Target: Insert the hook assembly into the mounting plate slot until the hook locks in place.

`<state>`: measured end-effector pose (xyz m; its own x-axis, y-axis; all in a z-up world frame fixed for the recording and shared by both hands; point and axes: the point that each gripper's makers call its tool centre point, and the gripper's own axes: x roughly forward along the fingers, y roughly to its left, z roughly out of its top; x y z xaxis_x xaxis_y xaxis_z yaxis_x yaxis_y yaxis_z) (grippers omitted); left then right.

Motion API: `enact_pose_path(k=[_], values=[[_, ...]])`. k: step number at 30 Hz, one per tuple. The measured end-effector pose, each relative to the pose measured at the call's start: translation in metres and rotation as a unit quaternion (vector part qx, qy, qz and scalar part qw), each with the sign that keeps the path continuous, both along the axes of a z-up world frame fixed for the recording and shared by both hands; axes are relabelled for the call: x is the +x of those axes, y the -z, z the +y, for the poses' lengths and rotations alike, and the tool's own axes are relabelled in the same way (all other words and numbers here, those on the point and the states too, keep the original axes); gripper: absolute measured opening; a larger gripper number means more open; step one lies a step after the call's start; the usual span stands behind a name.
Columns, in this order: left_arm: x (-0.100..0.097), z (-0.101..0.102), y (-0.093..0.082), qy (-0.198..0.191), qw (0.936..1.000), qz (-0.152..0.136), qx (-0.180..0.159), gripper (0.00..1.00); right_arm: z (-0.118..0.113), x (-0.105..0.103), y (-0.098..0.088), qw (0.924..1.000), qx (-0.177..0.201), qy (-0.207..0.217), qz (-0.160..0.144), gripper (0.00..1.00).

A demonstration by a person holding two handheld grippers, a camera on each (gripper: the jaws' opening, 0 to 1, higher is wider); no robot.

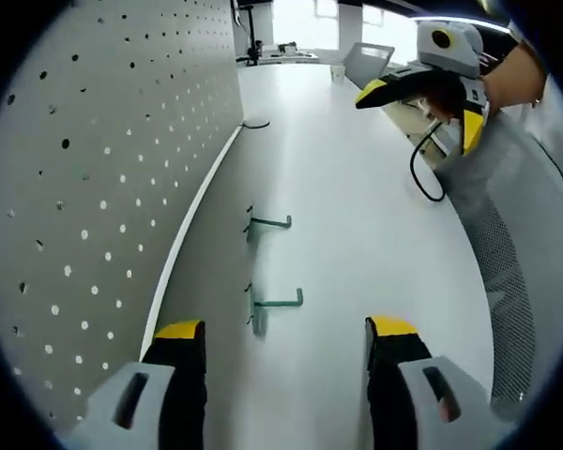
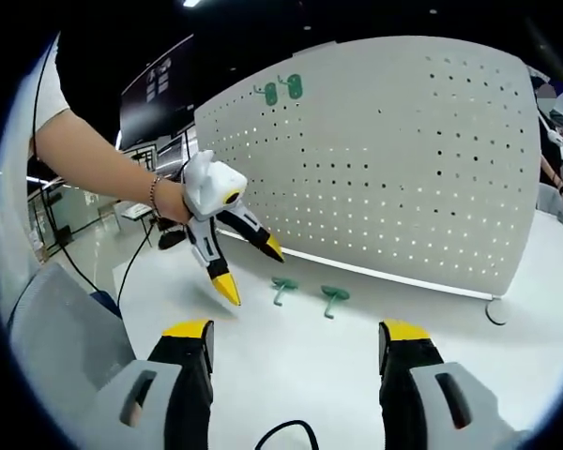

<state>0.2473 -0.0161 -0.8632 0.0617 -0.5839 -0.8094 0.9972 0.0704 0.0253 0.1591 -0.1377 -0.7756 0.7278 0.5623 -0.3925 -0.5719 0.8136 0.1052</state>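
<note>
Two green hooks (image 1: 274,305) (image 1: 266,224) are recorded lying on the white counter (image 1: 357,234) at lower centre of the left gripper view, near the perforated mounting plate (image 1: 103,178); two more (image 2: 292,87) (image 2: 270,93) are seen hung at the plate's upper left in the right gripper view. Open counter is left around the lying pair. Left gripper (image 1: 286,330) and right gripper (image 2: 300,333): fingers spread, nothing held; no legible writing is noted.

Your left gripper view skims low along the table, parallel to the pegboard (image 1: 103,187). Your right gripper view faces that pegboard (image 2: 394,159) squarely from farther back. Both share the two green hooks (image 1: 272,305) (image 2: 310,295) lying near its base.
</note>
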Motion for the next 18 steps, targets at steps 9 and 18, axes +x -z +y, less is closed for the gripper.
enact_pose_path(k=[9, 18], values=[[0.003, 0.002, 0.014, 0.030, 0.9990, -0.003, 0.034, 0.71, 0.002, -0.001, 0.000, 1.0000, 0.000, -0.004, 0.001, 0.69], [0.008, 0.001, 0.020, 0.036, 0.9980, 0.000, 0.051, 0.72, 0.000, 0.000, 0.002, 1.0000, 0.001, -0.002, 0.005, 0.69]])
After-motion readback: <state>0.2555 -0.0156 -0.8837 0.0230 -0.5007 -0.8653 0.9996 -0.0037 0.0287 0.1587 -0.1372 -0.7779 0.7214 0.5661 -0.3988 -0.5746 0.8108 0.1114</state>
